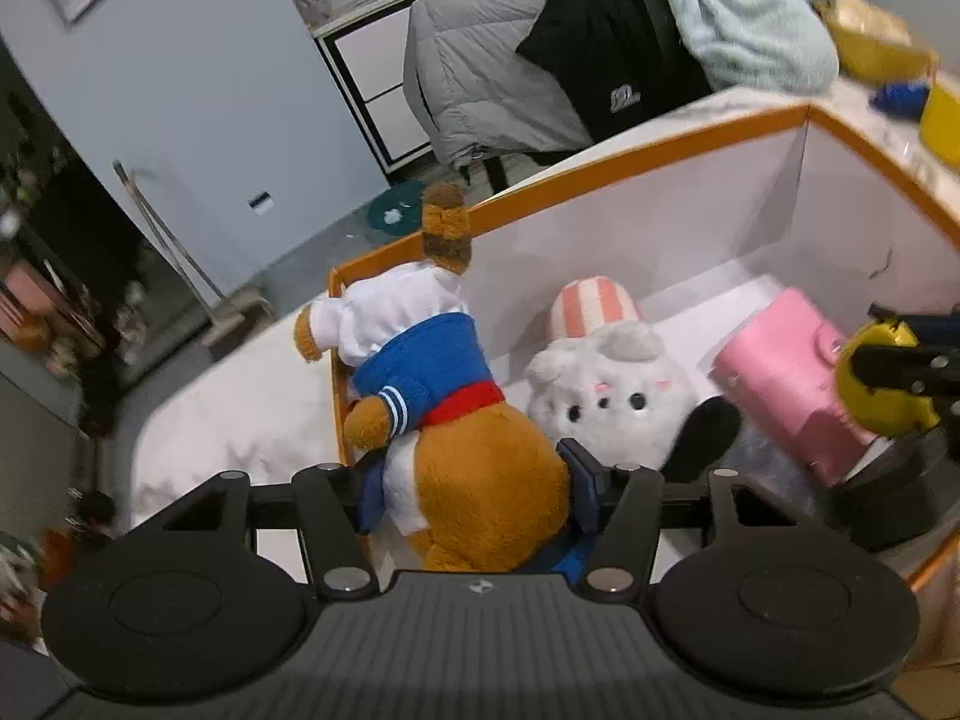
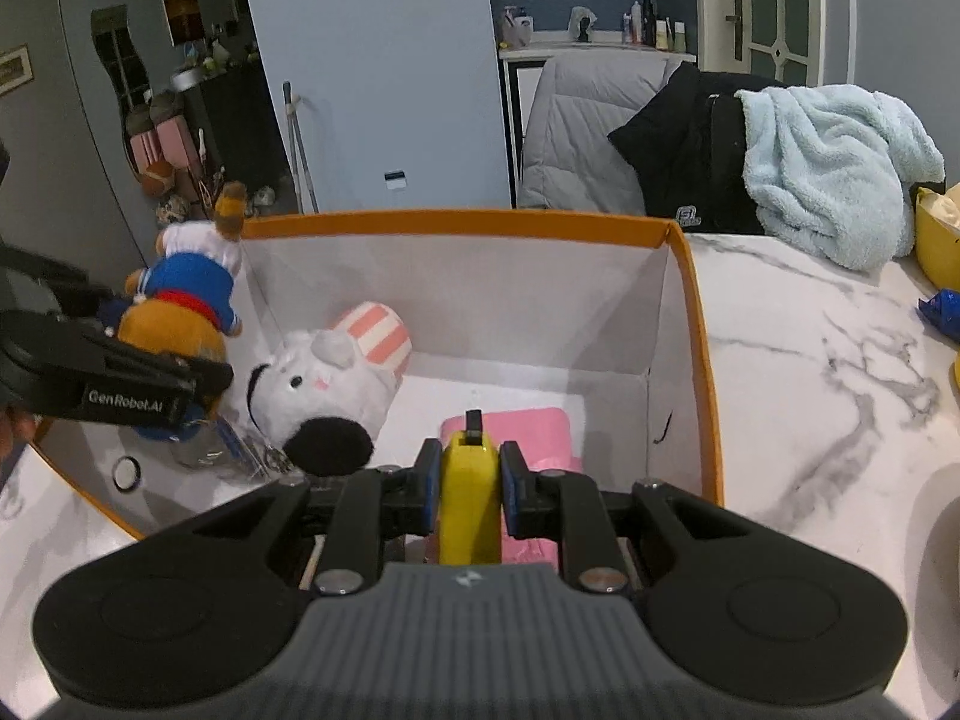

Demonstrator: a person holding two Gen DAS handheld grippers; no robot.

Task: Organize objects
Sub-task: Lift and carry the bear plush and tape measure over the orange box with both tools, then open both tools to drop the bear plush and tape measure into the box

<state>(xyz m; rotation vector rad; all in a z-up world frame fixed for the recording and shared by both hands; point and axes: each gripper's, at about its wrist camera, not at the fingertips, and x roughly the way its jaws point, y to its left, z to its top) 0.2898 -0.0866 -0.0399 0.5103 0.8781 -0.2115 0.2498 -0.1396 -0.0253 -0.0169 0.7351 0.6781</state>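
white plush [image 2: 327,381] and pink item [image 2: 516,429] crowding box [image 2: 696,324], perhaps touching

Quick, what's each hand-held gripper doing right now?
Left hand-held gripper: closed on the brown plush.
Right hand-held gripper: closed on the yellow thing.

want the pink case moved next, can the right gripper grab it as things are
Probably not yet. The right gripper is shut on a yellow object, hanging right over the pink case in the orange-rimmed box. Nothing blocks the way down, but its jaws are full.
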